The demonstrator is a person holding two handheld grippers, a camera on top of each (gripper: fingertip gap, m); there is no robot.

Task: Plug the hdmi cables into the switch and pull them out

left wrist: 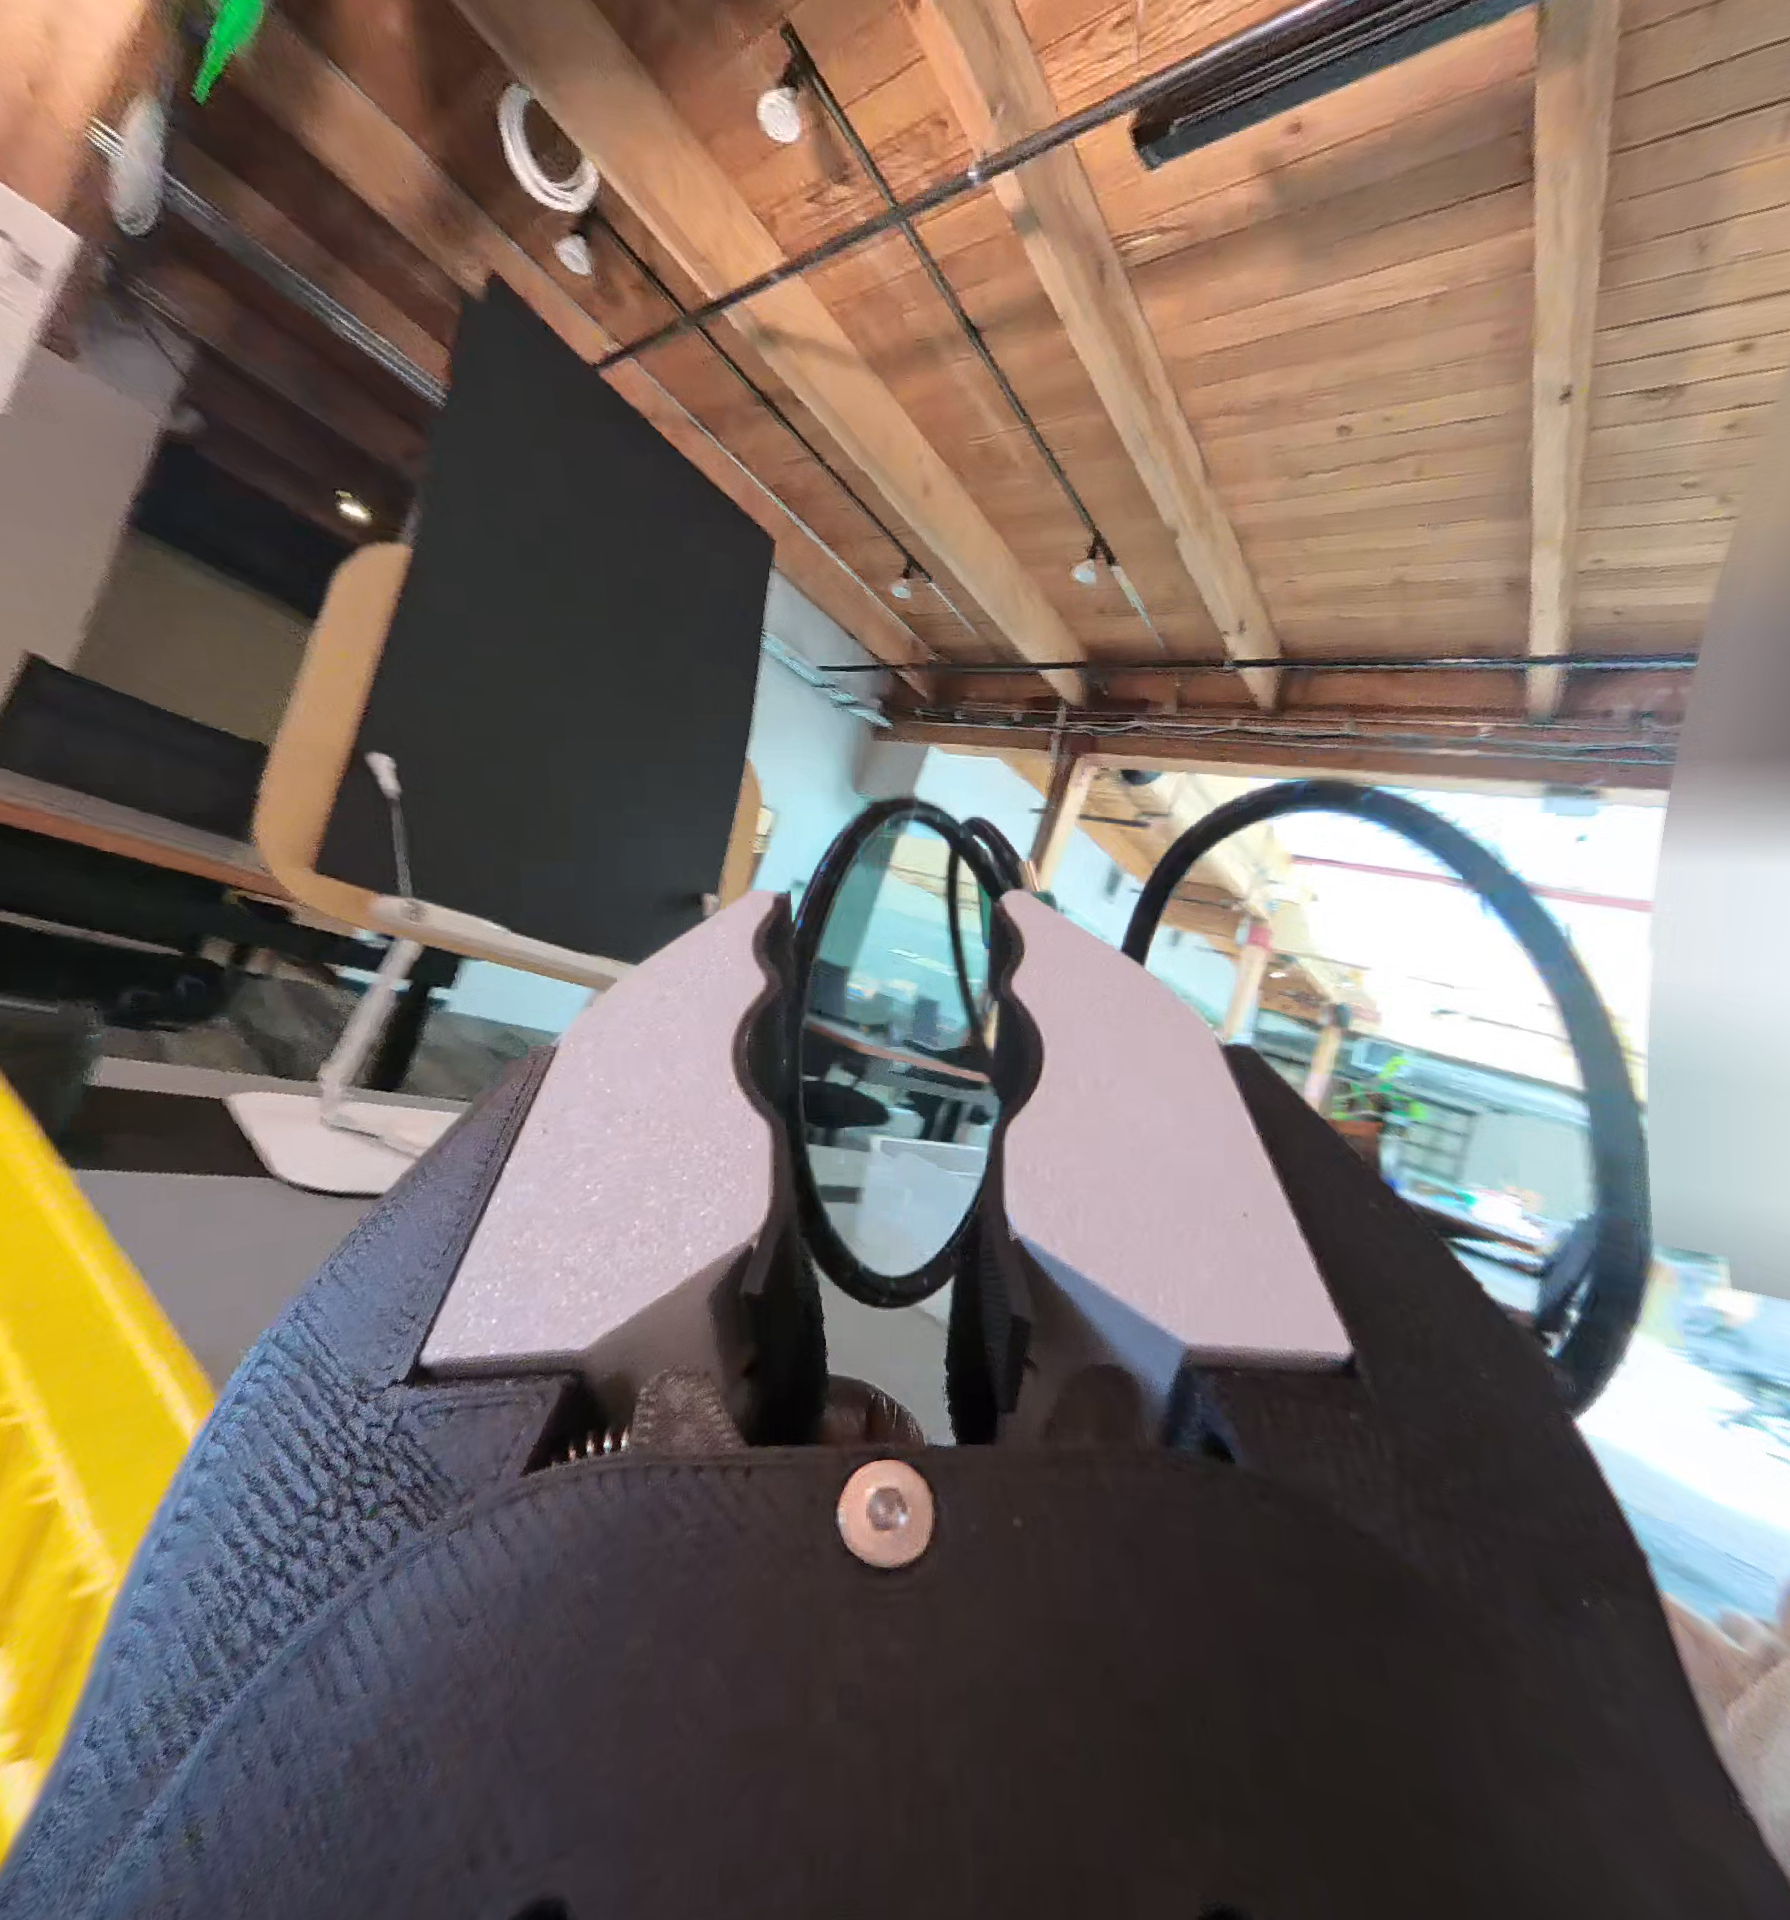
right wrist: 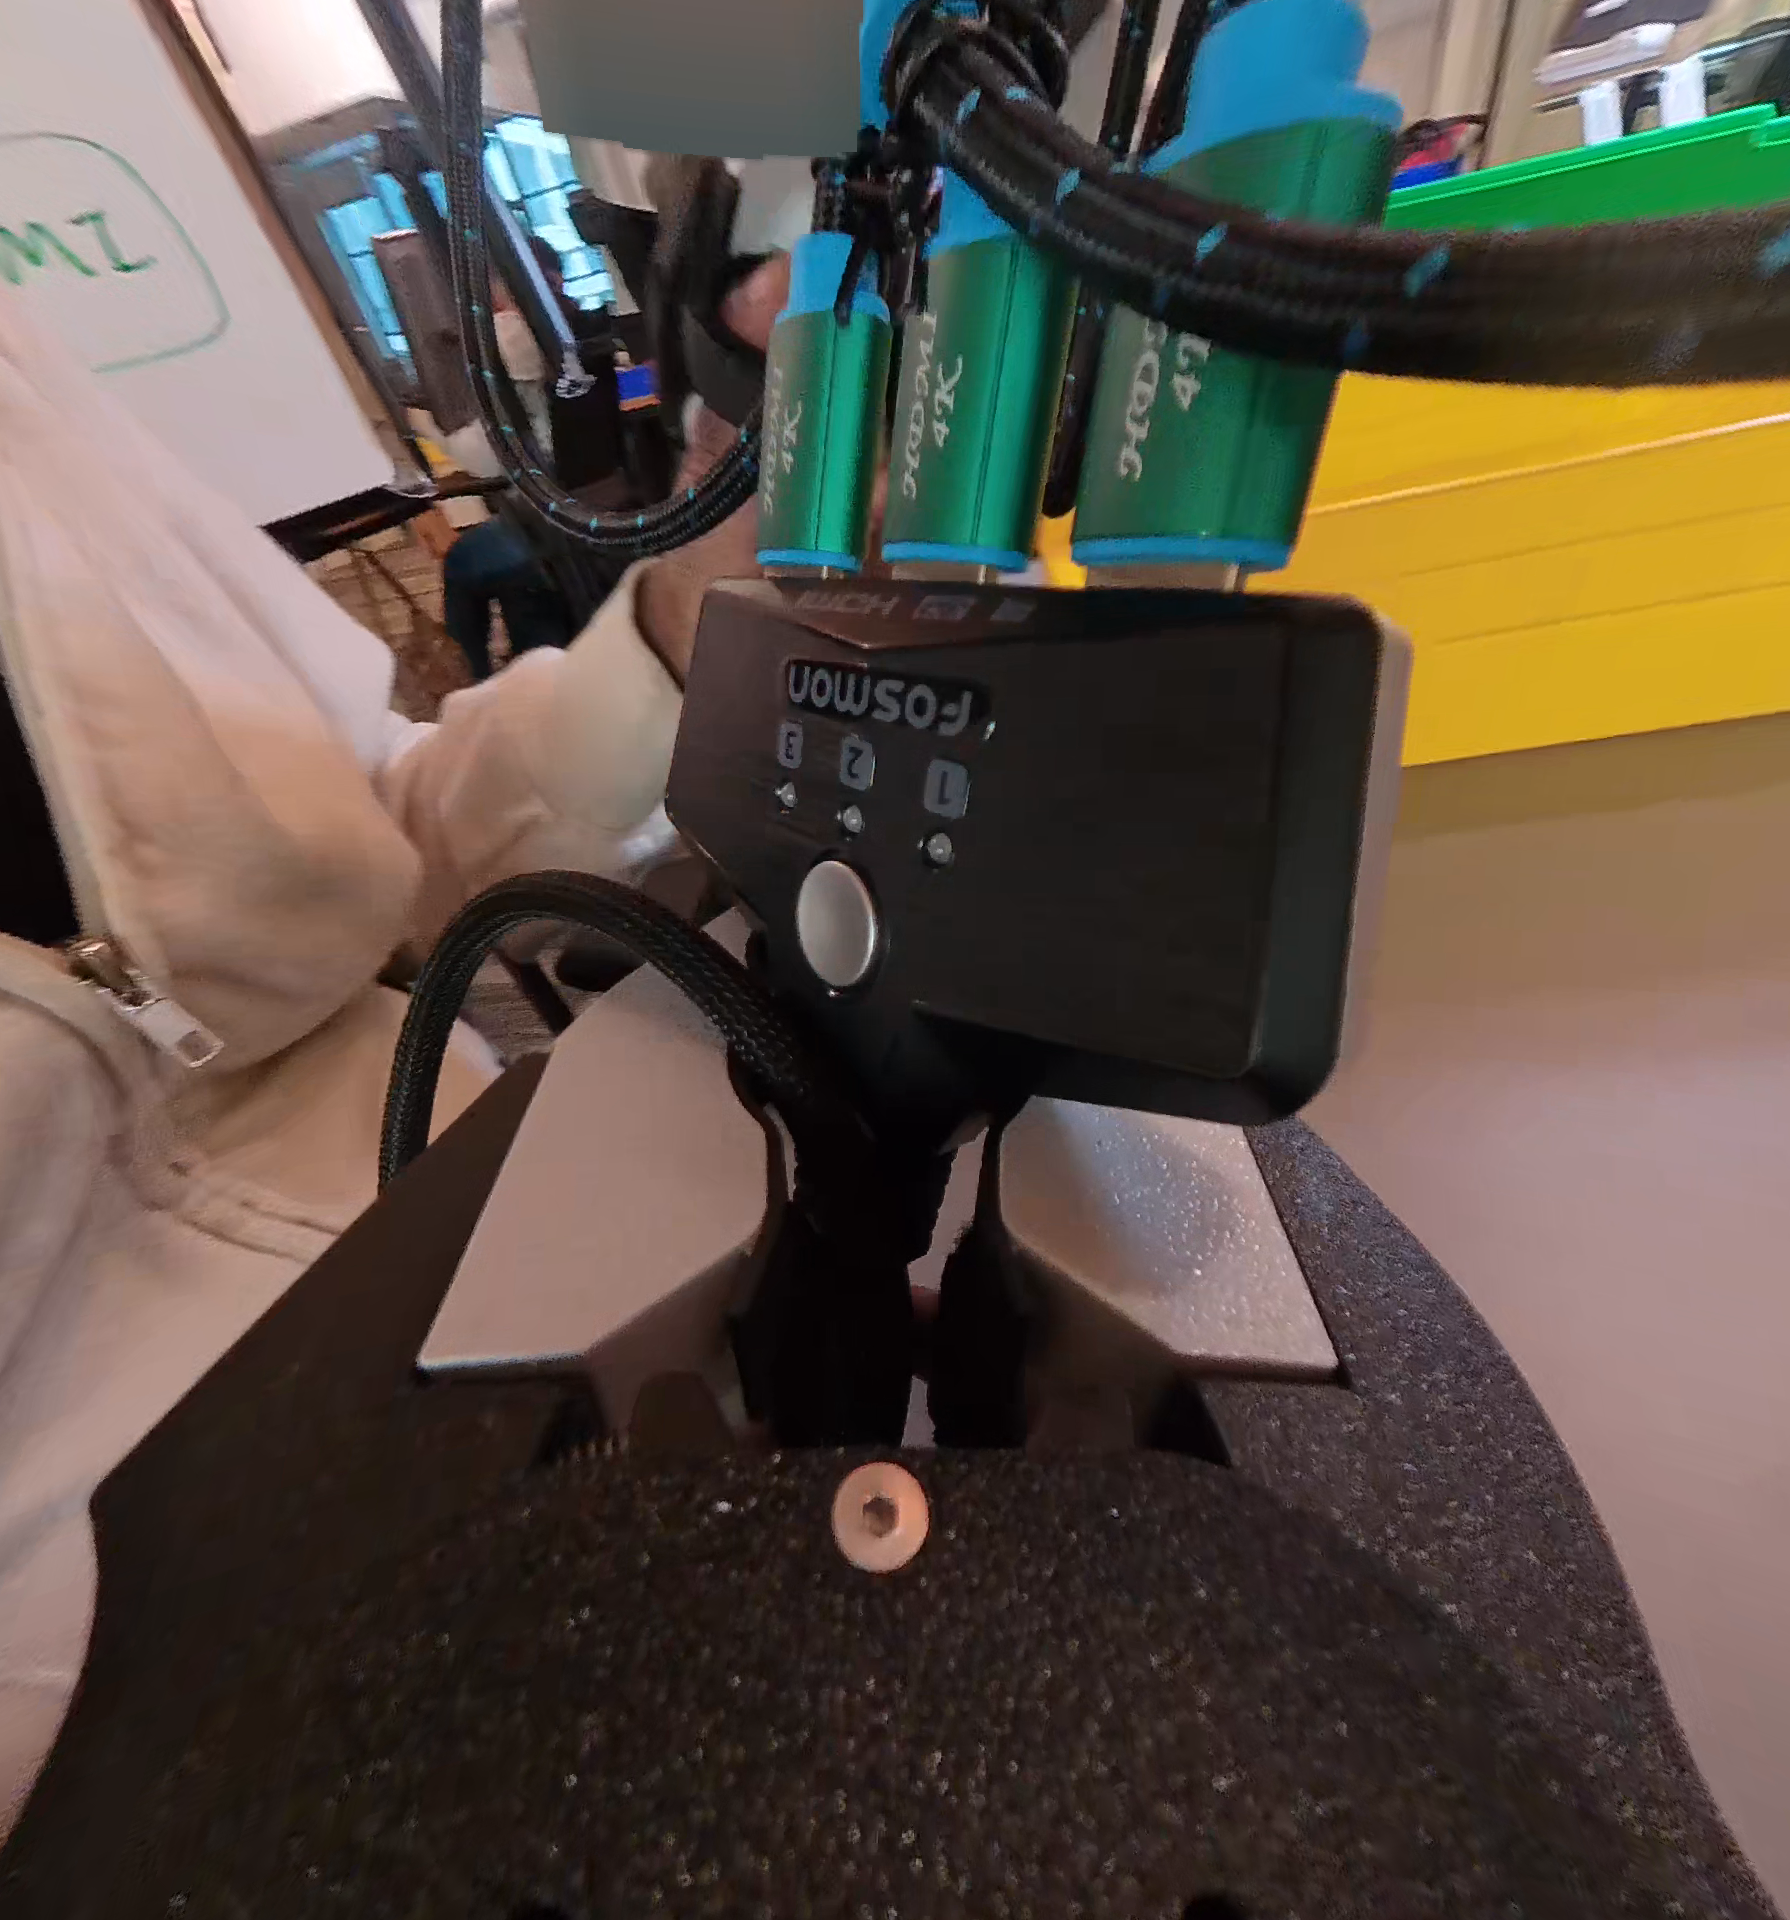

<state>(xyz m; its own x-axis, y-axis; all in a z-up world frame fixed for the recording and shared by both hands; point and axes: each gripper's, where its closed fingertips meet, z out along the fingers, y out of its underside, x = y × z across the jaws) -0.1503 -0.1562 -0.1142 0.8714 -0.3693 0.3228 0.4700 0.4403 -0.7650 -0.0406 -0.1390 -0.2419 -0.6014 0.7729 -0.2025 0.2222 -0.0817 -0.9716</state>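
In the right wrist view my right gripper (right wrist: 870, 1143) is shut on the black neck of the switch's braided cable (right wrist: 517, 914) and holds the black HDMI switch (right wrist: 1078, 831) up above the table. Three green HDMI plugs (right wrist: 958, 416) sit in its far edge, and their black braided cables (right wrist: 1390, 281) run up and to the right. My left gripper (left wrist: 896, 925) points up toward the ceiling with its jaws apart. A thin black cable loop (left wrist: 818, 1226) shows in the gap and a thicker loop (left wrist: 1556, 935) to the right. I cannot tell whether the thin loop touches the pads.
A yellow bin (right wrist: 1597, 571) and a green bin (right wrist: 1597, 177) stand behind the switch; the yellow bin (left wrist: 18, 1351) also shows at the left. A person's cream sleeve (right wrist: 195, 779) fills the left side. A white desk lamp (left wrist: 371, 1039) and a black panel (left wrist: 558, 623) stand beyond.
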